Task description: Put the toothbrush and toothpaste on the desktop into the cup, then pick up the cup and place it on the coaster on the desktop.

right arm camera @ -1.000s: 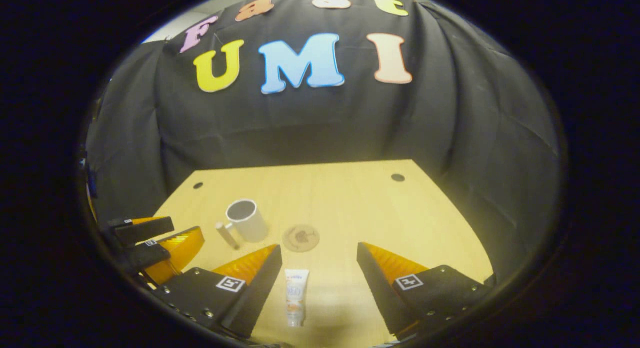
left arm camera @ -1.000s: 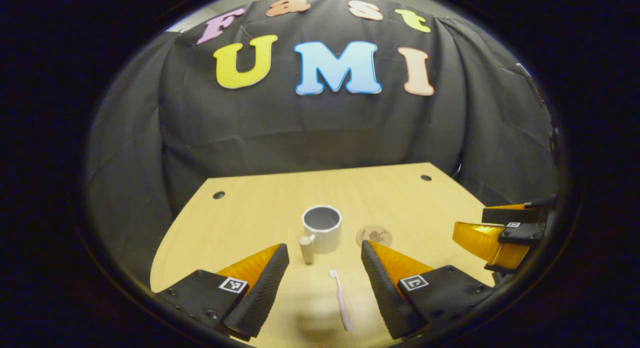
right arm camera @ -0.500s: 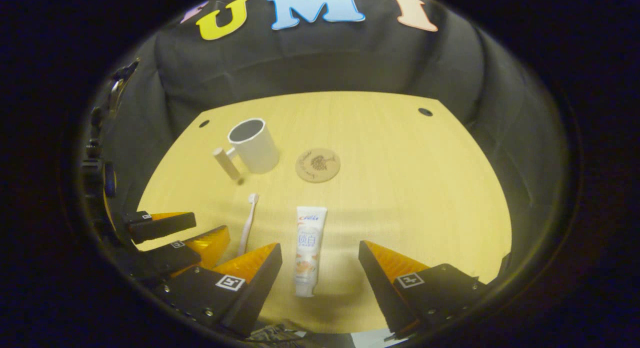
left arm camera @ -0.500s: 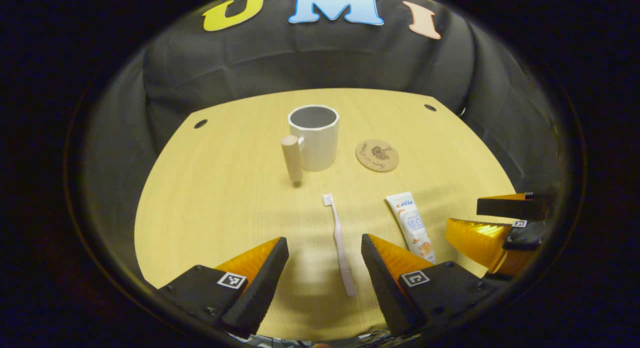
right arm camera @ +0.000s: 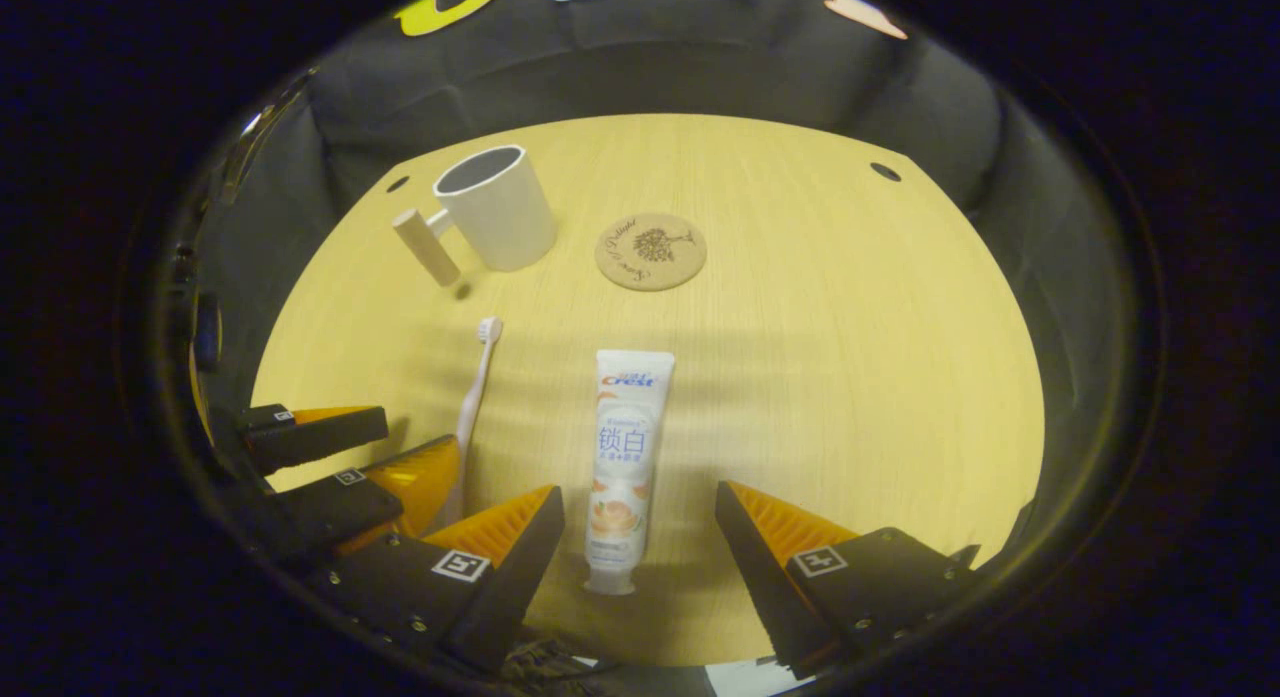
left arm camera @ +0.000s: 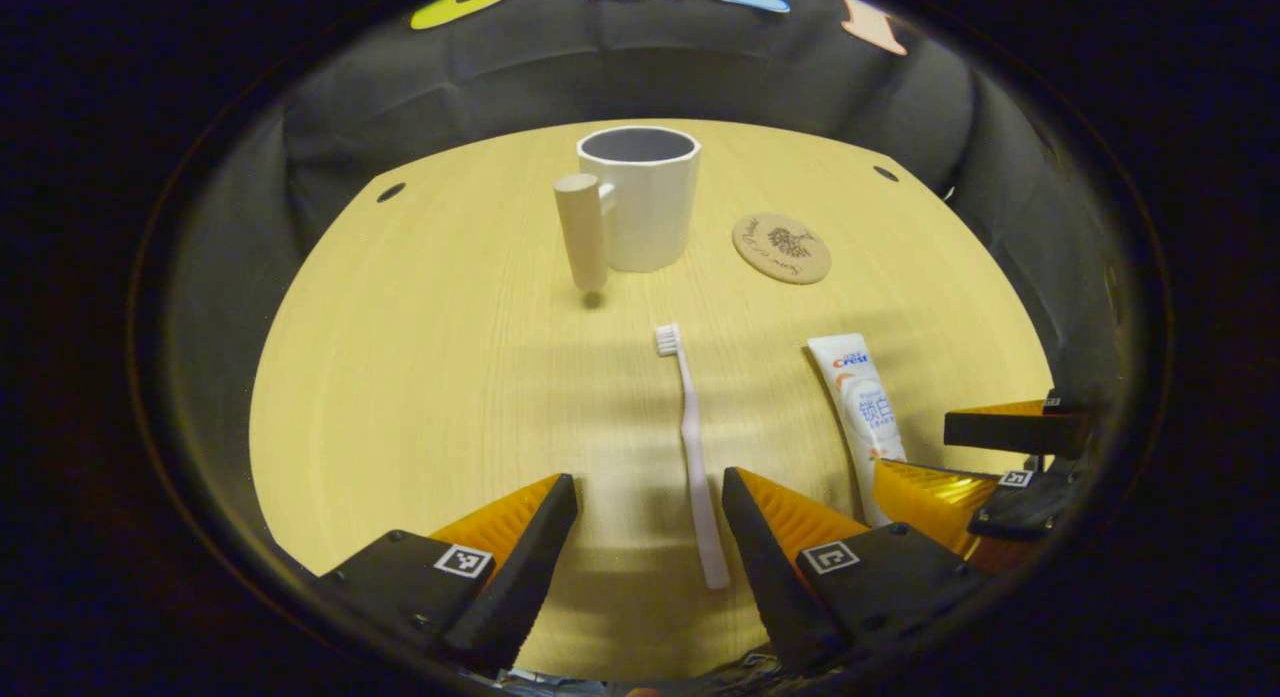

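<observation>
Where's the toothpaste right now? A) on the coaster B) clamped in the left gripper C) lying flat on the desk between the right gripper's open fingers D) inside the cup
C: the toothpaste lies flat on the desk, between the open fingers of the right gripper, untouched; the cup and coaster sit farther back.

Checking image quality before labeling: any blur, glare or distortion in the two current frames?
Left gripper view: sharp, no motion blur; fisheye bows the desktop edge; soft banded shadows cross the wood near the toothbrush. Right gripper view: also sharp, toothpaste print crisp; the same curved distortion; the cup leans from the lens; dim toward the rim, no glare.
</observation>
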Tool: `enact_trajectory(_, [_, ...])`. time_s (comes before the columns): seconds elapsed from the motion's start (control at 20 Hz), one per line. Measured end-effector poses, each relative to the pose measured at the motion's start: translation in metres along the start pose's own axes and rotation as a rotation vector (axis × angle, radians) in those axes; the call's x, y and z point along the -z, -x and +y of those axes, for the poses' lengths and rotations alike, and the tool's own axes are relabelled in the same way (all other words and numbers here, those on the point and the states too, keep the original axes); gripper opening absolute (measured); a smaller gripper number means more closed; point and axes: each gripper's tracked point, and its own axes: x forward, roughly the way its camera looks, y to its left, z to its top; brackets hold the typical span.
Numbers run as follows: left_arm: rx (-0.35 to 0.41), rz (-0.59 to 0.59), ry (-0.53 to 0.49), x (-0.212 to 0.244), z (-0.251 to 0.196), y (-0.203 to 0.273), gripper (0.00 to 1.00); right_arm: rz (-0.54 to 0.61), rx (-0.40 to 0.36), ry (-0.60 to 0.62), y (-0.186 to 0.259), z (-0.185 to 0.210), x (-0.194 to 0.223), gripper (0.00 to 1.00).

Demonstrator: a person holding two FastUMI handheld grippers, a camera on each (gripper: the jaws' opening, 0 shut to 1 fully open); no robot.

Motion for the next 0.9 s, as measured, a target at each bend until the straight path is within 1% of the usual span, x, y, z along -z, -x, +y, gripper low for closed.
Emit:
enact_trajectory(0.05, [0.003,0.005,0.000,0.000,-0.001,-0.003,1.00,0.009,0.000,0.001,-0.004,0.001,0.001,0.93])
enact_trajectory(0.1, [0.005,0.010,-0.002,-0.001,-0.002,-0.006,0.97,0.017,0.001,0.002,-0.007,0.000,0.000,0.93])
enact_trajectory(0.15, [0.009,0.014,-0.004,-0.001,-0.003,-0.009,0.97,0.023,0.001,0.002,-0.010,0.001,0.001,0.93])
enact_trajectory(0.2, [0.014,0.020,-0.007,-0.001,-0.004,-0.011,0.92,0.030,0.003,0.004,-0.012,0.000,0.000,0.93])
enact_trajectory(0.25, [0.019,0.025,-0.009,0.000,-0.006,-0.013,0.97,0.037,0.004,0.006,-0.014,0.000,0.001,0.93])
enact_trajectory(0.45, [0.011,0.047,-0.016,0.003,-0.005,-0.020,0.97,0.056,0.011,0.019,-0.022,0.000,0.004,0.93])
enact_trajectory(0.5, [0.009,0.043,-0.025,0.000,-0.004,-0.021,1.00,0.060,0.013,0.026,-0.024,0.000,0.004,0.93])
enact_trajectory(0.55, [0.004,0.044,-0.032,0.001,-0.004,-0.022,0.96,0.064,0.018,0.033,-0.026,0.000,0.006,0.93])
enact_trajectory(0.6, [-0.003,0.048,-0.040,0.000,-0.004,-0.022,0.96,0.072,0.026,0.041,-0.029,-0.001,0.007,0.92])
enact_trajectory(0.65, [-0.005,0.044,-0.044,-0.001,-0.004,-0.023,1.00,0.069,0.041,0.054,-0.028,-0.004,0.007,0.90])
enact_trajectory(0.7, [-0.006,0.047,-0.041,-0.001,-0.004,-0.023,1.00,0.067,0.043,0.055,-0.031,-0.004,0.006,0.89])
enact_trajectory(0.75, [-0.007,0.044,-0.040,0.000,-0.004,-0.024,0.92,0.070,0.044,0.052,-0.029,-0.004,0.008,0.88])
enact_trajectory(0.8, [-0.008,0.045,-0.040,-0.001,-0.004,-0.024,0.96,0.071,0.046,0.051,-0.029,-0.005,0.008,0.88])
enact_trajectory(0.85, [-0.008,0.045,-0.040,-0.001,-0.003,-0.024,1.00,0.077,0.048,0.047,-0.029,-0.004,0.009,0.86])
enact_trajectory(0.9, [-0.007,0.046,-0.042,-0.001,-0.002,-0.025,0.92,0.087,0.049,0.045,-0.030,-0.003,0.010,0.85])
